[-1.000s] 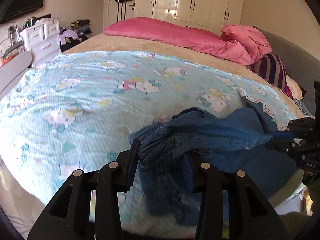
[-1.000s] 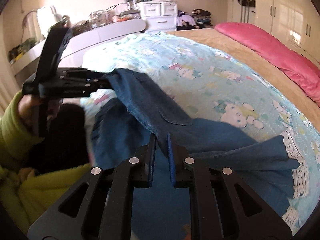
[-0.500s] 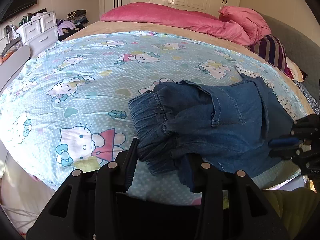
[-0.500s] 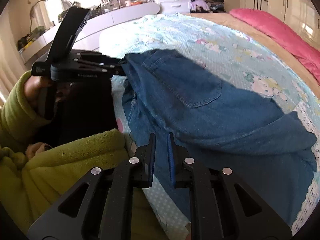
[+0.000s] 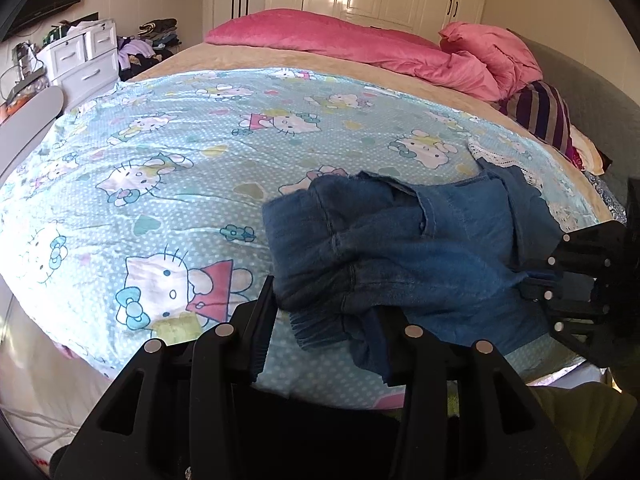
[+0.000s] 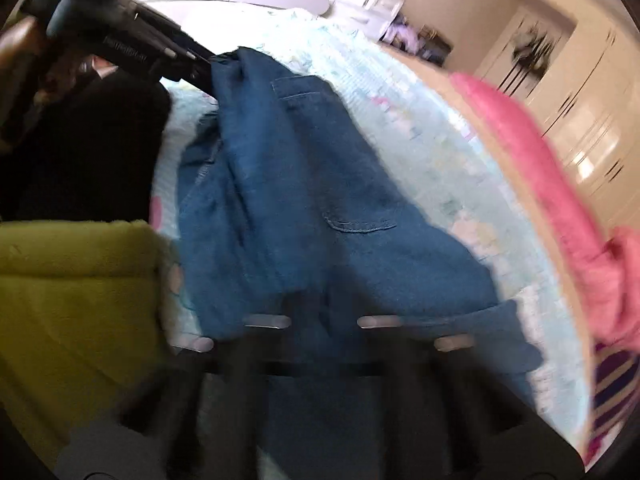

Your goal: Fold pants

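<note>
Pants (image 5: 420, 248) bunched between left gripper (image 5: 324, 320) fingers — right gripper (image 5: 532, 280) closed.

Your pants (image 5: 420, 248) lie on the bedsheet (image 5: 180, 168) at the bed's near edge — left gripper (image 5: 324, 320) at their near-left bunch, right gripper (image 5: 532, 280) at their right end. Pillow (image 5: 340, 40) behind — drawers (image 5: 80, 56) far left.

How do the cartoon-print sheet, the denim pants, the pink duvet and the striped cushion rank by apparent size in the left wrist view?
1. Cartoon-print sheet, largest by far.
2. Denim pants and pink duvet: similar spans, and the pants lie much nearer the camera, so I won't rank them.
3. Striped cushion, smallest.
</note>
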Available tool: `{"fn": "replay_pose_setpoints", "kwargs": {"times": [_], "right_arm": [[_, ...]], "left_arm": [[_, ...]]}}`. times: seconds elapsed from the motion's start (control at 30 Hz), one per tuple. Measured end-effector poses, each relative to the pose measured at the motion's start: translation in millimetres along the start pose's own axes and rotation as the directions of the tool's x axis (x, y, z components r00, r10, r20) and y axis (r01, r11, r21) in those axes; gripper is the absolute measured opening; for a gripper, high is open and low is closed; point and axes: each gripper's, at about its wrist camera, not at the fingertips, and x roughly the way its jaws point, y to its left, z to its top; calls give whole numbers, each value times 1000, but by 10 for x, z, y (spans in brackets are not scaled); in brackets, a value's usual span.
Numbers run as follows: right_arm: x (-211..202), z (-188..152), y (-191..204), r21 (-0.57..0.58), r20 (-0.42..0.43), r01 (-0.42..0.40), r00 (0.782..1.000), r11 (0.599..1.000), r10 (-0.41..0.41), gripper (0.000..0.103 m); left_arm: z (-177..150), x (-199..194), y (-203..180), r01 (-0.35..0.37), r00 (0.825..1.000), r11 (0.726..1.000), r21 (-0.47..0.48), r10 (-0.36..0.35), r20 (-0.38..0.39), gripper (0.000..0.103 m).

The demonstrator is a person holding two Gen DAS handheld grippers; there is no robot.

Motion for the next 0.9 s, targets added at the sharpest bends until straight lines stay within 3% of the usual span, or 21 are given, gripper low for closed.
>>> {"fn": "replay_pose_setpoints", "kwargs": {"times": [0.03, 0.17, 0.33, 0.4, 0.47, 0.6, 0.67, 0.83, 0.9], "right_arm": [[-85, 2, -42, 37, 13, -63, 998, 997, 62, 1], [-207, -47, 5, 48, 26, -188, 982, 981, 187, 1], [132, -168, 136, 91, -57, -225, 971, 970, 230, 4], [148, -182, 123, 111, -50, -244, 967, 963, 250, 6], [115, -183, 87, 124, -34, -267, 961, 956, 273, 8], [121, -204, 101, 136, -33, -279, 958, 951, 286, 12], [107, -223, 107, 144, -25, -293, 954, 945, 300, 17], [-30, -161, 63, 170, 10, -362, 930, 916, 366, 20], [-198, -113, -12, 192, 65, -383, 924, 904, 377, 22]], "left_arm": [[-7, 5, 12, -2, 1000, 1000, -1, 2, -3, 41], [-27, 62, 86, 18, 1000, 999, -26, -19, -22, 41], [-88, 153, 71, 21, 997, 1000, -15, -22, -71, 41], [-116, 126, 95, 11, 997, 1000, -17, -12, -72, 51], [-145, 75, 173, 5, 998, 999, -38, -7, -68, 55], [-169, -119, 311, -53, 998, 995, -79, 49, -43, 53], [-116, -284, 302, -45, 999, 995, -93, 45, -2, 53], [135, -397, -65, 1, 998, 1000, -13, 0, 66, 52], [222, -299, -284, 35, 997, 999, 37, -37, 64, 52]]}}
